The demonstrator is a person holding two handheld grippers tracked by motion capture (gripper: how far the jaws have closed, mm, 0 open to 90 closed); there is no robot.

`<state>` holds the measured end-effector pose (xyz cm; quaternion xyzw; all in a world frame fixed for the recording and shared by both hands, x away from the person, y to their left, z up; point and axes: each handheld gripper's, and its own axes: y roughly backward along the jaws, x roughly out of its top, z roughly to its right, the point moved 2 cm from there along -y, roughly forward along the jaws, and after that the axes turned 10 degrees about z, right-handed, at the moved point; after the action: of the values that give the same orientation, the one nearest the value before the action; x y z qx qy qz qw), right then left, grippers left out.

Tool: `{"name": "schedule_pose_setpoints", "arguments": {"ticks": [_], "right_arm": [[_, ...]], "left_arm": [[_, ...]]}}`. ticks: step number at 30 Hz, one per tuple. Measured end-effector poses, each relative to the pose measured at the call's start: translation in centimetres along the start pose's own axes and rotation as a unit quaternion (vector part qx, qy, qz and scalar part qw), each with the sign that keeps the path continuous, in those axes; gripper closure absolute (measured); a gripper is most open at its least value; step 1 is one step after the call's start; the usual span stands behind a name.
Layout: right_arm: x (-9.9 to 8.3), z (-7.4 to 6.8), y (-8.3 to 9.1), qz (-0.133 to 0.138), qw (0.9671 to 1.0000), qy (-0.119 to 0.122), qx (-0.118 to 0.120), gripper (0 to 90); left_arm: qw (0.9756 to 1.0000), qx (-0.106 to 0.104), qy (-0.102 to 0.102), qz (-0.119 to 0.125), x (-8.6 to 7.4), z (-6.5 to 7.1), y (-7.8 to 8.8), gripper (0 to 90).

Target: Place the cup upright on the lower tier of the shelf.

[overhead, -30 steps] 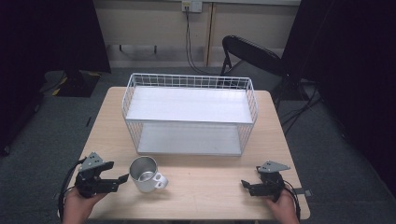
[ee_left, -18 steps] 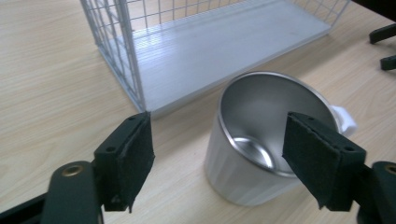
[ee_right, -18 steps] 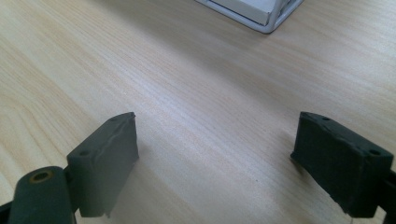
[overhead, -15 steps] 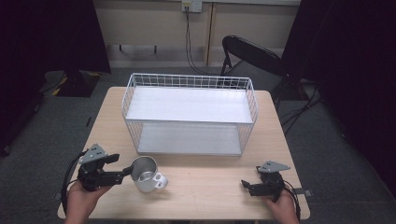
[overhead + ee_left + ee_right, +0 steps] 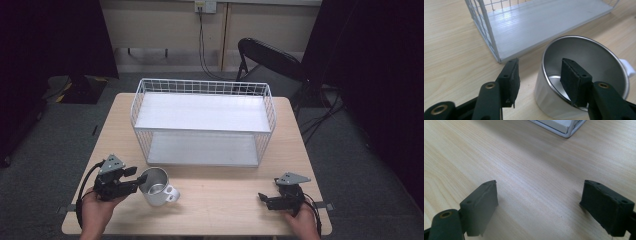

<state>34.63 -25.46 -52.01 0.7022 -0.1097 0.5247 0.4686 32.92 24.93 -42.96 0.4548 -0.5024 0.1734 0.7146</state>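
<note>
Nearest the person's edge of the table point(image 5: 220, 220), the left gripper point(image 5: 139, 181) reaches the metal cup point(image 5: 155, 186); compared with a second ago, it has advanced from a position clearly apart from the cup to the cup's rim, and its jaws have just been closing. One jaw stands inside the cup and the other outside, so that the near wall of the cup point(image 5: 544, 82) lies between the pads; in the left gripper view a gap remains between the outer pad point(image 5: 513, 80) and the wall, and the inner pad point(image 5: 571, 80) does not visibly press on it, so the jaws are half spread and not yet pinching. The cup stands upright on the table's near left part, in the same spot as before, its white handle point(image 5: 171, 192) turned toward the right; its interior holds nothing but reflections. At the near right, the right gripper point(image 5: 262, 198) rests low over the bare wood, unmoved since the earlier frame, its jaws spread wide with only the tabletop point(image 5: 531, 170) between them. Farther back, just beyond the cup, the white wire basket point(image 5: 202, 122) occupies the middle of the table; its upper shelf point(image 5: 202, 112) and lower shelf point(image 5: 200, 150) both carry nothing. Behind the table, a dark folding chair point(image 5: 270, 60) stands against the wall.
</note>
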Motion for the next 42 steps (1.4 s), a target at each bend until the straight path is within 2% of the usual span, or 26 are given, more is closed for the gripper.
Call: {"name": "schedule_pose_setpoints", "arguments": {"ticks": [5,9,11,13,14,15,16,17,18,20,24,28,38,42], "right_arm": [[0.0,0.0,0.0,0.0,1.0,0.0,0.0,12.9],[0.0,0.0,0.0,0.0,1.0,0.0,0.0,12.9],[0.0,0.0,0.0,0.0,1.0,0.0,0.0,12.9],[0.0,0.0,0.0,0.0,1.0,-0.001,-0.001,12.9],[0.0,0.0,0.0,0.0,1.0,-0.001,-0.001,12.9],[0.0,0.0,0.0,0.0,1.0,-0.001,-0.001,12.9],[0.0,0.0,0.0,0.0,1.0,-0.001,-0.002,12.9],[0.0,0.0,0.0,0.0,1.0,-0.001,-0.002,12.9],[0.0,0.0,0.0,-0.001,1.0,-0.001,-0.002,12.9],[0.0,0.0,0.0,0.0,1.0,-0.001,-0.002,12.9],[0.0,0.0,0.0,0.0,1.0,-0.001,-0.002,12.9],[0.0,0.0,0.0,-0.001,1.0,-0.001,-0.003,12.9],[0.0,0.0,0.0,-0.001,1.0,-0.001,-0.003,12.9],[0.0,0.0,0.0,0.0,1.0,-0.001,-0.002,12.9]], "left_arm": [[1.0,0.005,-0.002,-0.005,0.0,0.1,-0.4,55.2],[0.9999,0.008,0.008,-0.011,-0.1,0.0,-1.1,61.6],[0.9996,-0.003,0.02,-0.019,-0.2,0.1,-1.4,65.5],[0.9995,-0.003,0.012,-0.03,-0.2,0.3,-1.7,67.9],[0.9994,-0.001,0.003,-0.036,-0.2,0.5,-1.8,72.8],[0.9994,-0.001,0.003,-0.036,-0.2,0.5,-1.8,76.4],[0.9992,0.008,-0.005,-0.04,-0.3,0.8,-2.1,77.9],[0.9992,0.008,-0.005,-0.04,-0.3,0.8,-2.1,80.9],[0.9992,-0.002,-0.008,-0.04,-0.3,0.7,-2.2,81.2],[0.9992,0.005,-0.011,-0.039,-0.2,0.8,-2.3,81.8],[0.999,0.005,-0.021,-0.04,0.0,0.9,-2.5,82.1],[0.9983,0.012,-0.044,-0.038,0.7,1.2,-2.7,82.0],[0.9992,-0.011,-0.023,-0.032,2.3,1.9,-3.8,82.1],[0.9991,-0.011,-0.025,-0.031,3.0,2.3,-4.3,82.2]]}}
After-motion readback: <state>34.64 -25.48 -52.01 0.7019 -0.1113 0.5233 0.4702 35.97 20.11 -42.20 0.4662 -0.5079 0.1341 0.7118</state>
